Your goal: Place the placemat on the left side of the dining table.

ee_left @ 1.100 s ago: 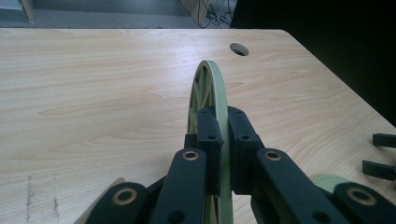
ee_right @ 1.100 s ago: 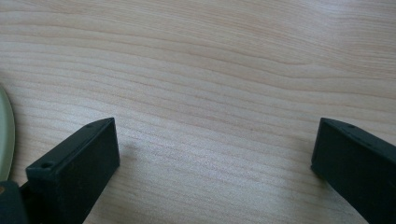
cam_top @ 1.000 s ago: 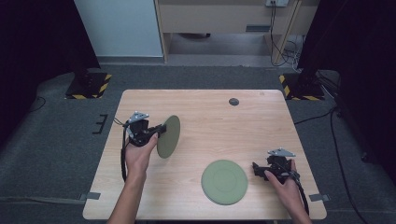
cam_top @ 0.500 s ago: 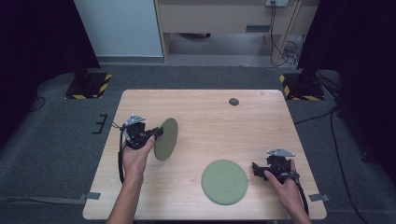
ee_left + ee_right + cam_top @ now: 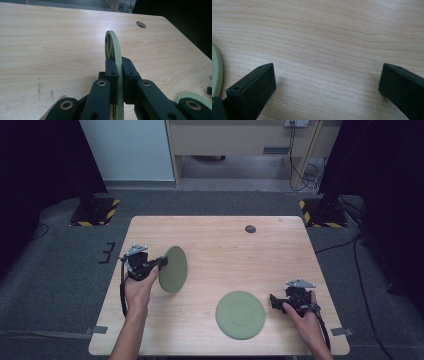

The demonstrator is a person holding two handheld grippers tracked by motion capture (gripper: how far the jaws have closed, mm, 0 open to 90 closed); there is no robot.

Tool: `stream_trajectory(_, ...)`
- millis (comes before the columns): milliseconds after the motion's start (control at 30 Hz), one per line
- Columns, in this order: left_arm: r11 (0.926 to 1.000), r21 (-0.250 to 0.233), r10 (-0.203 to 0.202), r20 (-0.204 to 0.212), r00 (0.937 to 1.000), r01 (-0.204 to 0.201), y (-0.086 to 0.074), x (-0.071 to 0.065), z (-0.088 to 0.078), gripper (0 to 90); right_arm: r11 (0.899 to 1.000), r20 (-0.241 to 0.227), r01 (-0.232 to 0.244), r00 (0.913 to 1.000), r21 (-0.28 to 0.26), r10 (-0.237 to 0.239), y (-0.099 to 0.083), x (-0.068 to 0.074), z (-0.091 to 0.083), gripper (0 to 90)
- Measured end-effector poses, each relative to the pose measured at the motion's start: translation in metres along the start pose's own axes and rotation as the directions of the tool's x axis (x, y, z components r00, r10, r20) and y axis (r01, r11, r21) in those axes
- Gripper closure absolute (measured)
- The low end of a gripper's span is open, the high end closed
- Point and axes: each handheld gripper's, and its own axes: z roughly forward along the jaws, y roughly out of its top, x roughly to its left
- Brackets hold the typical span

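My left gripper (image 5: pixel 161 263) is shut on the rim of a pale green plate (image 5: pixel 173 268), which it holds tilted on edge above the left part of the table. In the left gripper view the plate (image 5: pixel 114 45) stands edge-on between the two black jaws, gripper (image 5: pixel 119 80). A second green plate (image 5: pixel 240 314) lies flat near the table's front, right of centre. My right gripper (image 5: pixel 273 301) rests just right of that flat plate, open. In the right gripper view its jaws stand wide apart, gripper (image 5: pixel 327 80), over bare wood, with the flat plate's edge (image 5: pixel 216 67) at the far left.
The wooden table (image 5: pixel 225 245) has a round cable hole (image 5: pixel 250 229) near its back edge. Grey carpet surrounds it. A cabinet and cables stand behind. Black-and-yellow weighted bases (image 5: pixel 95 210) sit on the floor at both back corners.
My left gripper has drifted slightly toward the front of the table with the tilted plate. The right gripper and the flat plate have stayed put.
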Motion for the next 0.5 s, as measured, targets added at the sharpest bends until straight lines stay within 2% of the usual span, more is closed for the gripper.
stream_trajectory(500,0.9989,-0.010,-0.046,-0.035,0.9983,0.046,-0.017,0.030,-0.008,85.2,1.000,0.003,0.002,1.0000,-0.001,-0.002,0.000,0.000,0.000,1.2)
